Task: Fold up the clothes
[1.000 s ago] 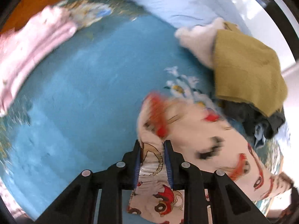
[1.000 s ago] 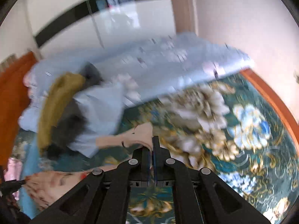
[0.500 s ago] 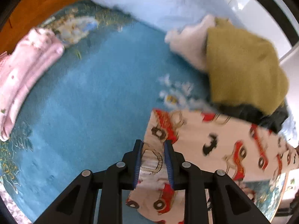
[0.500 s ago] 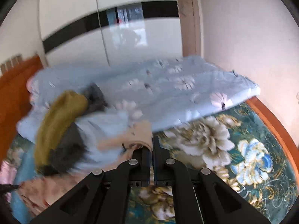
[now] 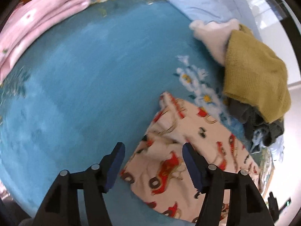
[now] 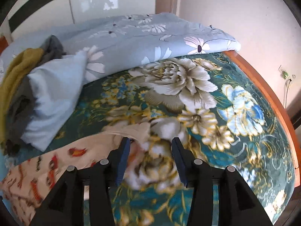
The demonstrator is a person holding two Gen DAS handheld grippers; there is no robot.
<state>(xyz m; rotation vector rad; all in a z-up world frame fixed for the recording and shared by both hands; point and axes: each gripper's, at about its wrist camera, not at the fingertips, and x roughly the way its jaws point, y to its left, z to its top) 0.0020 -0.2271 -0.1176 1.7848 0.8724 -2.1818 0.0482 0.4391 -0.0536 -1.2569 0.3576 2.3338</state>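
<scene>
A cream garment printed with red cars (image 5: 190, 150) lies spread on the teal flowered bedspread (image 5: 79, 94). My left gripper (image 5: 152, 150) hovers over its left edge with the jaws opening; cloth lies below the gap, but the blue pads (image 5: 190, 162) do not press it. In the right wrist view the same garment (image 6: 37, 167) stretches off to the lower left, its pale corner (image 6: 139, 130) just ahead of my right gripper (image 6: 150, 146). That gripper's jaws are opening too, and nothing is pinched between them.
A heap of clothes, mustard knit (image 5: 254, 79) over dark grey (image 5: 259, 124) and white pieces, lies right of the garment. Folded pink clothes (image 5: 33, 22) lie at the far left. A light-blue flowered quilt (image 6: 146, 37) and pillow (image 6: 54, 94) cover the bed's far side. An orange bed rail (image 6: 270, 98) runs along the right.
Both grippers were shut on the car-print garment and have let it go. The garment has dropped flat onto the bedspread, and both hands have sunk toward the bed.
</scene>
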